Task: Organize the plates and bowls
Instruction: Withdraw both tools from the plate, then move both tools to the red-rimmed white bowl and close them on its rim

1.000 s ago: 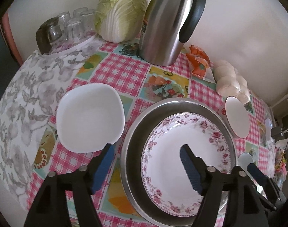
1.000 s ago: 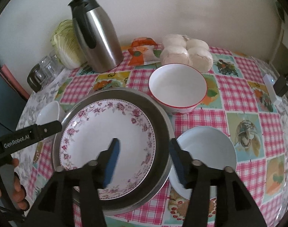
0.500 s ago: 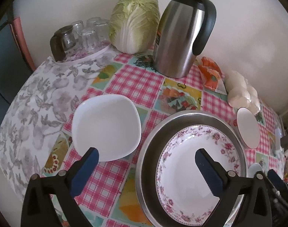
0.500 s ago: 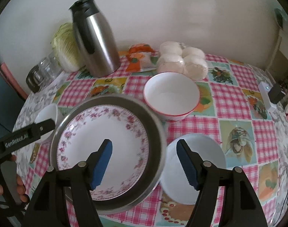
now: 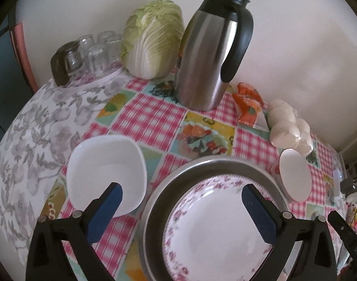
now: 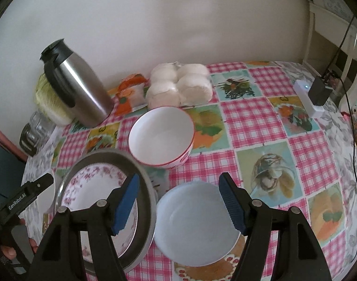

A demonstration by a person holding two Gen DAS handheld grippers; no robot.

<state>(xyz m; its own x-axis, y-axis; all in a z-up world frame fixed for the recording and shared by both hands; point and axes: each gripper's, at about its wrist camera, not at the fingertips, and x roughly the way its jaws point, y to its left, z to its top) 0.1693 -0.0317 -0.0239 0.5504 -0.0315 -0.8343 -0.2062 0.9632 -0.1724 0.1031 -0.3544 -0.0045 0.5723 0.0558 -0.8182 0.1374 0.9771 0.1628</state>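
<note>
A floral-rimmed plate (image 5: 216,224) lies inside a round metal pan (image 5: 202,164). To the pan's left sits a white square plate (image 5: 105,171). My left gripper (image 5: 181,188) hangs open above them, one finger over the square plate and the other over the floral plate, holding nothing. A red-rimmed white bowl (image 6: 161,135) stands beyond the pan (image 6: 141,171). A pale blue bowl (image 6: 197,222) lies right of the pan, under my right gripper (image 6: 179,179), which is open and above it, not touching. The left gripper's body (image 6: 26,196) shows at far left.
At the back by the wall stand a steel thermos jug (image 5: 213,53), a cabbage (image 5: 152,39) and several upturned glasses (image 5: 94,49). A bag of white buns (image 6: 180,86) and an orange packet (image 6: 129,93) lie behind the bowl. A power strip (image 6: 312,96) sits far right.
My left gripper's jaws spread wider and it tilted up a little. My right gripper slid right, from over the floral plate to over the pale blue bowl, and its jaws widened slightly.
</note>
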